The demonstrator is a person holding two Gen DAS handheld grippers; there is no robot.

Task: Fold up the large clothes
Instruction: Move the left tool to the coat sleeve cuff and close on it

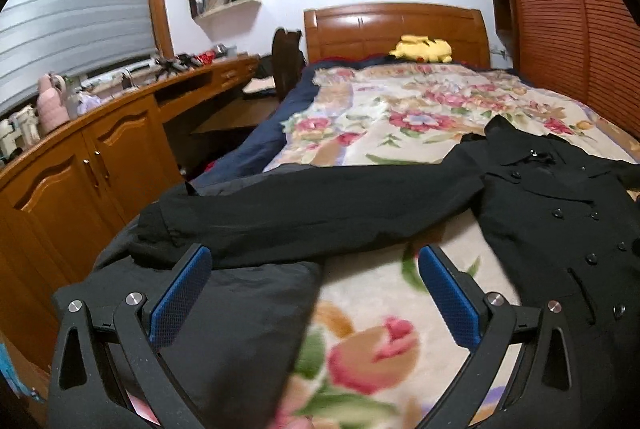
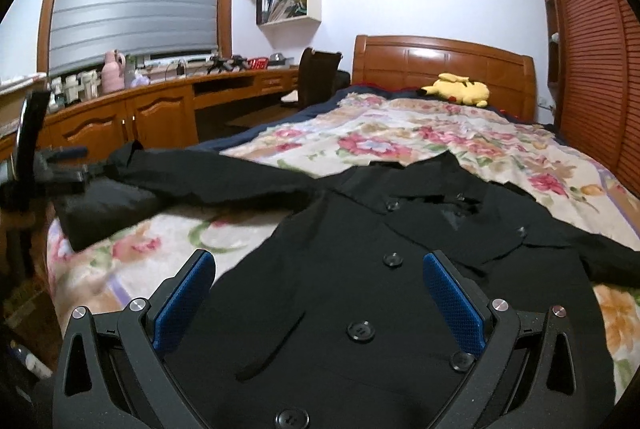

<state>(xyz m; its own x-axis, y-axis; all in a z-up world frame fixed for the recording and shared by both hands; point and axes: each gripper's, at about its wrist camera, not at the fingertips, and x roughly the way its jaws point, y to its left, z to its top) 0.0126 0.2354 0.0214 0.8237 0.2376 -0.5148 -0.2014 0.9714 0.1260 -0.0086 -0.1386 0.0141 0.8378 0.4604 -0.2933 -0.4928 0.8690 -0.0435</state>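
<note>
Black coat [image 2: 360, 293] spread flat, buttons up, on the flowered bed [image 2: 400, 141]. Left hand-held gripper [image 1: 316, 261] open, empty, just above the outstretched sleeve [image 1: 300, 213] near the bed's edge. Right hand-held gripper [image 2: 320, 269] open, empty, directly over the buttoned front.

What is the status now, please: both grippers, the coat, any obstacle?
Left gripper open, over sleeve. Right gripper open, above black coat front. Coat flat on bed, unfolded. Second dark garment beside the sleeve.
</note>
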